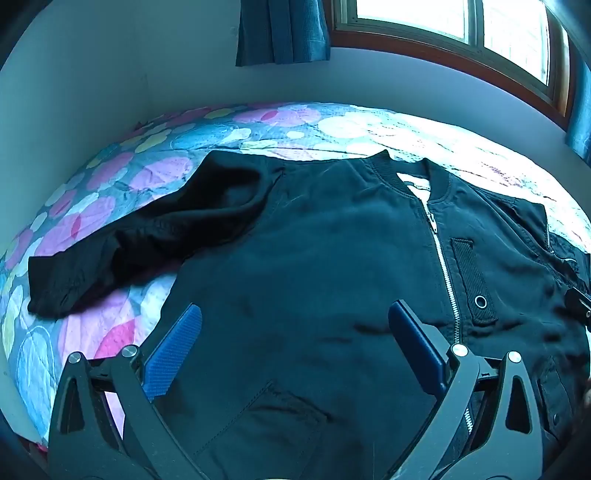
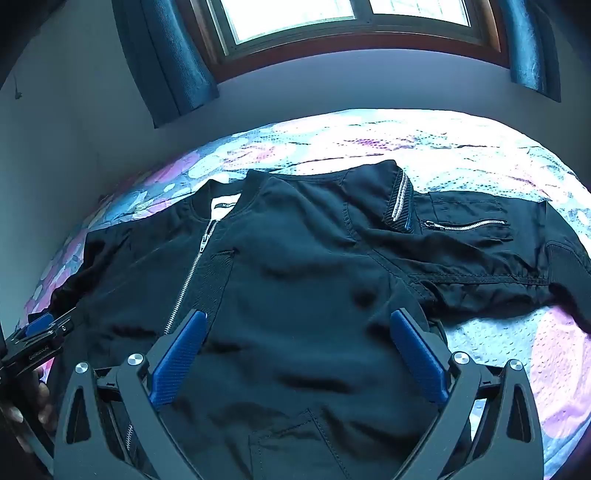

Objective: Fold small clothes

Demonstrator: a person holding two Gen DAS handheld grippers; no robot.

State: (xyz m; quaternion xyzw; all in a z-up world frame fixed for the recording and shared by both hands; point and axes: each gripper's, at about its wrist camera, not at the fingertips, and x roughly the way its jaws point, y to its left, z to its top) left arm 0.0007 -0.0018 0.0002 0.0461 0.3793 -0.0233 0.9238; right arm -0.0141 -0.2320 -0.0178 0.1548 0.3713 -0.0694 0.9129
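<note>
A small black zip-up jacket (image 1: 332, 236) lies front up on the bed, zipped, collar toward the wall. Its one sleeve (image 1: 122, 243) spreads out to the left in the left wrist view. In the right wrist view the jacket (image 2: 295, 266) fills the middle and its other sleeve (image 2: 480, 251), with a zip pocket, lies out to the right. My left gripper (image 1: 295, 317) hovers open over the jacket's left half, nothing between its blue pads. My right gripper (image 2: 299, 325) hovers open over the right half, also holding nothing. The left gripper (image 2: 40, 332) shows at the right wrist view's left edge.
The bed wears a quilt (image 1: 122, 173) with coloured circles, reaching the wall (image 1: 92, 74) at the back and left. A window (image 2: 332, 22) with blue curtains (image 2: 166, 59) sits above the bed. A hand (image 2: 22, 402) holds the left tool at the lower left.
</note>
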